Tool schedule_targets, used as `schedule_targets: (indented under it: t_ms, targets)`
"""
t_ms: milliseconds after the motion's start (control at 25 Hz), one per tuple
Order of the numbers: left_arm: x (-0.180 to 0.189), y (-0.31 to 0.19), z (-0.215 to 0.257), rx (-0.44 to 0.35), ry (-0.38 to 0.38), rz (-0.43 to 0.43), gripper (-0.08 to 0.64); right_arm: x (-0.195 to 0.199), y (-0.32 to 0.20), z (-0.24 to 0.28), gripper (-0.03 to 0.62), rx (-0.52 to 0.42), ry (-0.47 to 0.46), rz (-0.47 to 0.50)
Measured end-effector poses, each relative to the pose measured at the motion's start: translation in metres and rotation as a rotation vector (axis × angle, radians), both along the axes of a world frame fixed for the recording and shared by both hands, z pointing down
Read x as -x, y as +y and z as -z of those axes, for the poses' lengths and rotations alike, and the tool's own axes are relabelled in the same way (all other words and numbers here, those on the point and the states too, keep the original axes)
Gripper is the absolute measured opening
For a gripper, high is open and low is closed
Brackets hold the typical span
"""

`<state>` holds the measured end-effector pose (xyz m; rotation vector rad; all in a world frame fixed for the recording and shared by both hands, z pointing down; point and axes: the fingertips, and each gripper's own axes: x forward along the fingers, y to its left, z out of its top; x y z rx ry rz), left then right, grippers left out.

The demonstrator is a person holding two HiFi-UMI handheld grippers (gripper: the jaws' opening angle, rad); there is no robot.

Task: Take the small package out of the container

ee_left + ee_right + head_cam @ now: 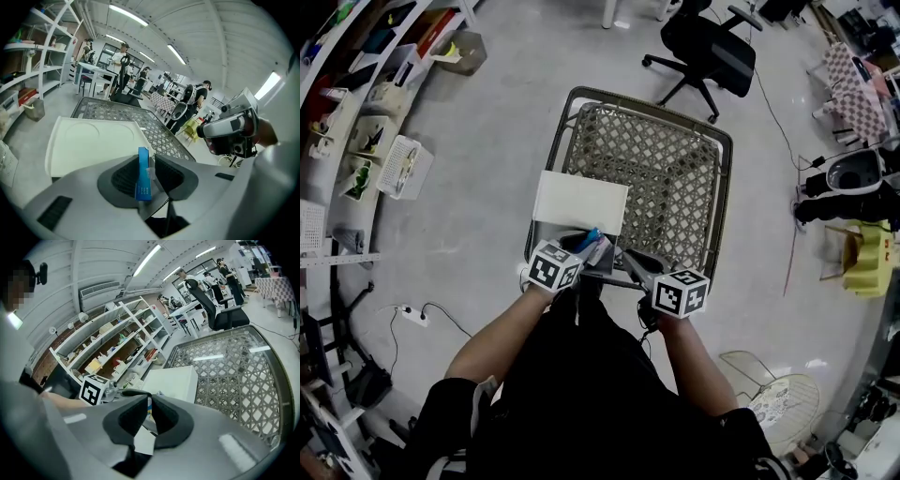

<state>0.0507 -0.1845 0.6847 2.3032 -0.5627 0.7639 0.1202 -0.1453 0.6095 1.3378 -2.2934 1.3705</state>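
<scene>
- Head view: a cart (581, 97) with a dark tubular rim, rounded corners and a diamond-lattice mesh bed stands on a smooth grey floor (487, 141). A flat, matte white tray (579, 201), rectangular, lies in the cart's near left corner. The left gripper (584, 248) reaches over the tray's near edge. At its tips is the small package (590, 238), a thin blue slip that falls within the cart's outline from above. The right gripper (626, 257) is just beside it. Each gripper carries a cube with black-and-white square markers. A black office chair (708, 52) stands beyond the cart.
- Left gripper view: the dark, ribbed pads are clamped on the small package (142, 176), which stands upright on edge between them. It is a flat blue card with pale print low down and a clear plastic piece on its right face. Past it lies the tray, smooth plastic with a raised rim and shallow round embossings, and then the lattice mesh.
- Right gripper view: the right gripper's rounded dark pads are drawn almost together, with only a narrow slit between them. A flat white patch shows low in the slit, and I cannot tell what it is. A sliver of blue shows through the slit higher up. Beyond lie the tray's plain white slab, the mesh and white open shelving (117, 341) loaded with boxes.
</scene>
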Motion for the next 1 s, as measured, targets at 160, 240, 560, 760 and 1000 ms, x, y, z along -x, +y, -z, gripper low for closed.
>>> schedule_targets:
  t_ms: [160, 240, 560, 760, 1000]
  targets:
    - [-0.002, 0.006, 0.003, -0.004, -0.002, -0.055, 0.095, 0.001, -0.001, -0.006, 0.038, -0.004, 0.044, 0.025]
    - [-0.006, 0.013, 0.007, -0.01, 0.012, -0.082, 0.095, 0.003, -0.004, -0.01, 0.046, -0.004, 0.069, 0.043]
    - [-0.031, 0.045, 0.018, -0.029, 0.059, -0.176, 0.095, 0.006, -0.019, -0.039, 0.094, 0.08, 0.047, 0.03]
    - [-0.037, 0.052, 0.019, -0.023, 0.088, -0.18, 0.097, 0.002, -0.02, -0.069, 0.092, 0.129, 0.126, 0.028]
    - [-0.021, 0.044, 0.008, -0.093, -0.019, -0.157, 0.181, 0.008, -0.025, -0.07, 0.091, 0.128, 0.1, 0.035]
